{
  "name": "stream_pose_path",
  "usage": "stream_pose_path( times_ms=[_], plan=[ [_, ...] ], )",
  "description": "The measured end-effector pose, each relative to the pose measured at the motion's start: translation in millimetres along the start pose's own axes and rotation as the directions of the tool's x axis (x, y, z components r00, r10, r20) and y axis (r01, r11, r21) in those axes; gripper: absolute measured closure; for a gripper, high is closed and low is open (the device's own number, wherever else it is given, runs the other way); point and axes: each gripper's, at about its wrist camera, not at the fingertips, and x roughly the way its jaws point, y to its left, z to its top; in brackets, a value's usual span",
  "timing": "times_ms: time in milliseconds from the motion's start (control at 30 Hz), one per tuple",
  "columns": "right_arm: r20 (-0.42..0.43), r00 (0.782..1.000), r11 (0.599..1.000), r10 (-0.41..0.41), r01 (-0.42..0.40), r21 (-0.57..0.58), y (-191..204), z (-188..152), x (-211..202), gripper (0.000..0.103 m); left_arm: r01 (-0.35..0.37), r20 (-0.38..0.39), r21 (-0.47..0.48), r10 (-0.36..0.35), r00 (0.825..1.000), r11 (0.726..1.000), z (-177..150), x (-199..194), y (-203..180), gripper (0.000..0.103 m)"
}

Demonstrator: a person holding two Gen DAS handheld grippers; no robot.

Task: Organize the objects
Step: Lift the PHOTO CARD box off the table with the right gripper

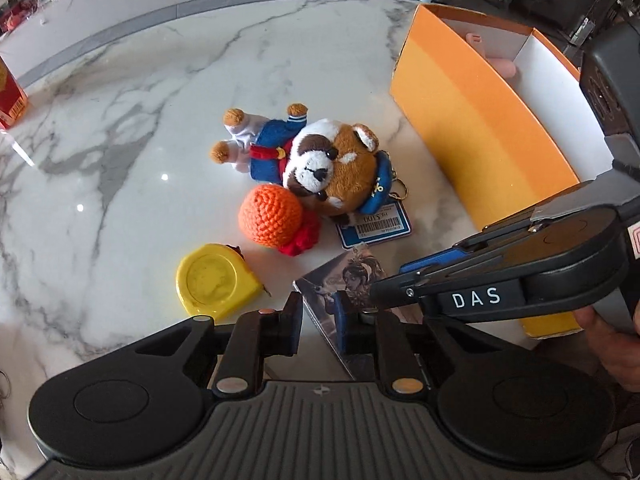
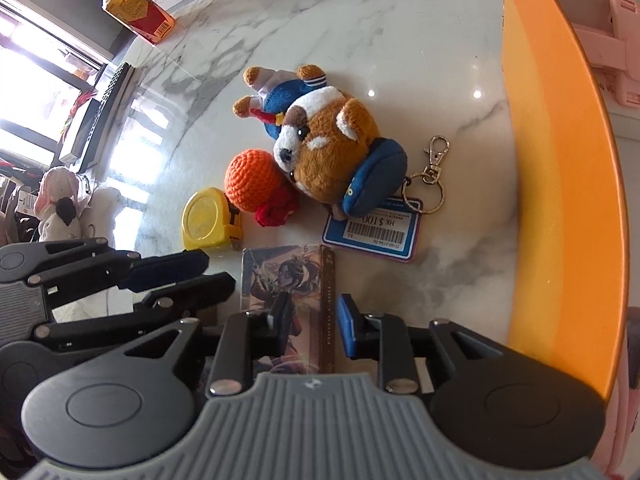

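Card box point(image 2: 288, 300) under both grippers, not yet binned.
Your right gripper point(image 2: 310, 316) straddles it loosely; left gripper point(image 1: 318, 320) narrow, grip unclear. Plush dog point(image 1: 320, 164), crochet ball point(image 1: 270, 214), tape measure point(image 1: 214, 280) remain outside orange box point(image 1: 480, 128).

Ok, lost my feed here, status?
Right gripper open, straddling card pack flat on table. Left gripper open beside it, empty. Plush dog ahead, not blocking.

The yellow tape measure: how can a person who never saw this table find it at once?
On the marble table, left of the orange box, lies a cluster of small things. The tape measure lies at its left edge, beside the orange knitted ball. It alone is hard, glossy yellow plastic with a round disc on its face.
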Motion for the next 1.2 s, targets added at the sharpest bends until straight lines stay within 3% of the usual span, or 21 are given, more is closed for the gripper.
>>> stream_pose_path(
  times_ms=[100, 233, 267, 333, 433, 500, 633, 667, 767, 900, 1067, 1100, 1133, 1200],
  plan=[
    [0.015, 1.000, 1.000, 0.001, -0.001, 0.005, 1, 0, -1, 0.082, -0.003, -0.043, -0.023, 0.002, 0.999, 1.000, 0, 7, -1, 0.085],
    [0.002, 1.000, 1.000, 0.017, -0.017, 0.019, -2, 1, 1, 0.081, 0.031, -0.067, -0.052, -0.034, 0.997, 0.998, -7, 11, 0, 0.085],
    [-0.002, 1.000, 1.000, 0.020, -0.020, 0.022, -2, 1, 2, 0.080, 0.030, -0.067, -0.059, -0.034, 0.997, 0.998, -7, 10, 0, 0.083],
    [-0.005, 1.000, 0.999, 0.028, -0.028, 0.035, -5, 0, 4, 0.068, 0.037, -0.061, -0.074, -0.042, 0.997, 0.997, -10, 10, 3, 0.083],
    [-0.020, 0.998, 0.996, 0.054, -0.053, 0.066, -10, -1, 9, 0.065, 0.038, -0.045, -0.077, -0.042, 0.998, 0.996, -16, 9, 6, 0.083],
    [-0.024, 0.993, 0.987, 0.114, -0.111, 0.113, -15, -3, 12, 0.062, 0.049, -0.029, -0.091, -0.052, 0.998, 0.995, -20, 9, 8, 0.085],
    [-0.003, 0.992, 0.981, 0.129, -0.127, 0.145, -16, -4, 12, 0.061, 0.072, -0.001, -0.122, -0.073, 0.997, 0.990, -26, 10, 13, 0.089],
    [-0.001, 0.992, 0.980, 0.124, -0.122, 0.156, -17, -5, 12, 0.069, 0.075, 0.003, -0.125, -0.075, 0.997, 0.989, -27, 9, 13, 0.090],
    [-0.002, 0.990, 0.974, 0.140, -0.138, 0.180, -21, -6, 11, 0.073, 0.078, 0.013, -0.140, -0.077, 0.997, 0.987, -28, 6, 16, 0.091],
    [0.009, 0.991, 0.983, 0.132, -0.132, 0.129, -12, -10, 3, 0.087, 0.069, 0.015, -0.173, -0.068, 0.998, 0.982, -31, 1, 23, 0.092],
    [0.011, 0.985, 0.982, 0.171, -0.171, 0.083, 0, -11, -5, 0.094, 0.043, 0.018, -0.197, -0.041, 0.999, 0.979, -37, -7, 28, 0.096],
    [0.014, 0.984, 0.981, 0.178, -0.179, 0.077, 2, -10, -6, 0.094, 0.038, 0.017, -0.199, -0.036, 0.999, 0.979, -38, -8, 29, 0.103],
    [0.019, 0.981, 0.979, 0.192, -0.193, 0.071, 6, -9, -7, 0.095, 0.028, 0.012, -0.199, -0.026, 1.000, 0.980, -39, -8, 30, 0.103],
    [0.017, 0.973, 0.970, 0.232, -0.233, 0.065, 11, -7, -9, 0.103, -0.014, -0.002, -0.195, 0.014, 1.000, 0.981, -41, -8, 30, 0.103]
  ],
)
